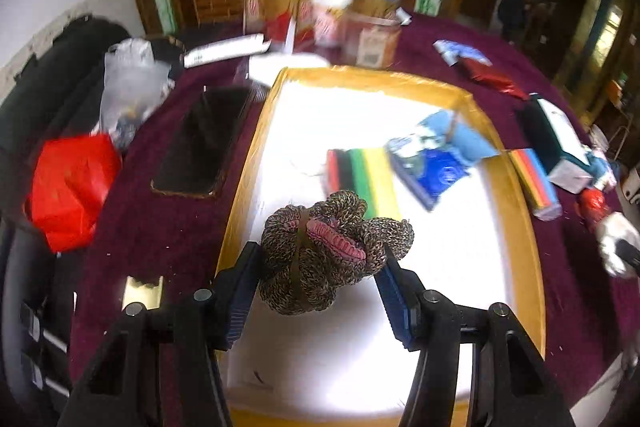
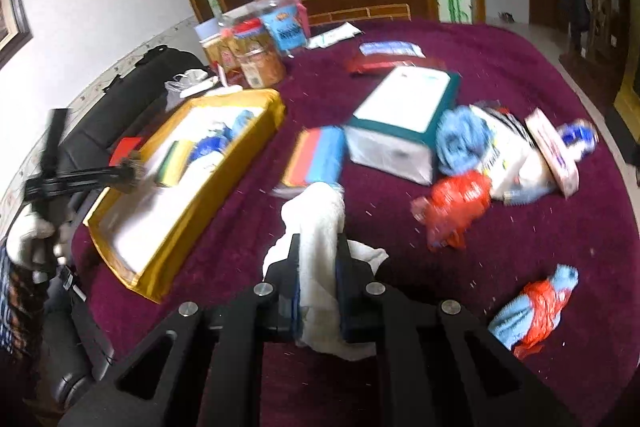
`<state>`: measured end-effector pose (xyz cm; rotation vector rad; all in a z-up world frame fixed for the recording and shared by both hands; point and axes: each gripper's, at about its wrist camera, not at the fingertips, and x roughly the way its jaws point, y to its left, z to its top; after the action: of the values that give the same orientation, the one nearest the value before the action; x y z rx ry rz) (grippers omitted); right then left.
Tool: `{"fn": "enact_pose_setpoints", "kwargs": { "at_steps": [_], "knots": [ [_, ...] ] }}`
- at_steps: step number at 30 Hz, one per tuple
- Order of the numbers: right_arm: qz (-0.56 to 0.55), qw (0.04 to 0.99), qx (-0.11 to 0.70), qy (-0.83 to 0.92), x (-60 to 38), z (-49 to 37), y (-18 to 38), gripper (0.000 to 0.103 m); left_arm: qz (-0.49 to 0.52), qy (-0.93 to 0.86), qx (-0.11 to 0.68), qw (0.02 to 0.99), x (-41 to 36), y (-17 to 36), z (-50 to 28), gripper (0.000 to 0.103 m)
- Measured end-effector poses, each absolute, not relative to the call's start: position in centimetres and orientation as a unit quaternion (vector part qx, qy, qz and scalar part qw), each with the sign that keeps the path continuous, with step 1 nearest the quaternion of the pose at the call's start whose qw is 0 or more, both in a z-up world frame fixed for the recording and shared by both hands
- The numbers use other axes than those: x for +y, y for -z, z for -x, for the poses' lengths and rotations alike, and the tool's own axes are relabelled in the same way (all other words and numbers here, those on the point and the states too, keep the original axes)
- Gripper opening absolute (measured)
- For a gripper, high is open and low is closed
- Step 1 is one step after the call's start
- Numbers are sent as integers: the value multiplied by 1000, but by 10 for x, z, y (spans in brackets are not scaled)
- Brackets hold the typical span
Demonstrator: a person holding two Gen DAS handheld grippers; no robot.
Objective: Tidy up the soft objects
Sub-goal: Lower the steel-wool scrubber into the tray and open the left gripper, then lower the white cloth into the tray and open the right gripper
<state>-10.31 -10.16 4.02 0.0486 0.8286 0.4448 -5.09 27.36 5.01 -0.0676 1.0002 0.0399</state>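
My left gripper (image 1: pixel 318 281) is shut on a brown knitted bundle (image 1: pixel 320 247) tied with a band and showing a pink cuff. It hangs over the near part of the yellow-rimmed tray (image 1: pixel 240 187) with a white floor. A striped sponge pack (image 1: pixel 362 179) and a blue packet (image 1: pixel 432 163) lie in the tray. In the right wrist view my right gripper (image 2: pixel 318 247) is shut on a white cloth (image 2: pixel 316 223), lifted off the maroon tablecloth (image 2: pixel 500 247). The tray (image 2: pixel 188 219) lies to its left, with the left gripper (image 2: pixel 120 173) and the blurred bundle over it.
Loose on the cloth: a coloured sponge pack (image 2: pixel 316 159), a white and teal box (image 2: pixel 404 115), a blue cloth (image 2: pixel 460 139), a red bag (image 2: pixel 456 207), a blue cloth in red wrap (image 2: pixel 532 307). Jars (image 2: pixel 256 59) stand at the back. A black case (image 1: pixel 200 143) lies left of the tray.
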Motion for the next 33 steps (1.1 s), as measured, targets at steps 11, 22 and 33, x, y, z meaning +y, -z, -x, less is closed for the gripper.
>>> {"fn": "enact_pose_setpoints", "kwargs": {
  "at_steps": [11, 22, 33],
  "knots": [
    [31, 879, 393, -268, -19, 99, -68, 13, 69, -59, 503, 859, 282, -34, -3, 72],
    [115, 812, 467, -331, 102, 58, -40, 13, 143, -29, 387, 911, 315, -88, 78, 77],
    [141, 810, 510, -253, 137, -26, -3, 13, 152, 24, 363, 919, 307, -91, 113, 77]
  ]
}}
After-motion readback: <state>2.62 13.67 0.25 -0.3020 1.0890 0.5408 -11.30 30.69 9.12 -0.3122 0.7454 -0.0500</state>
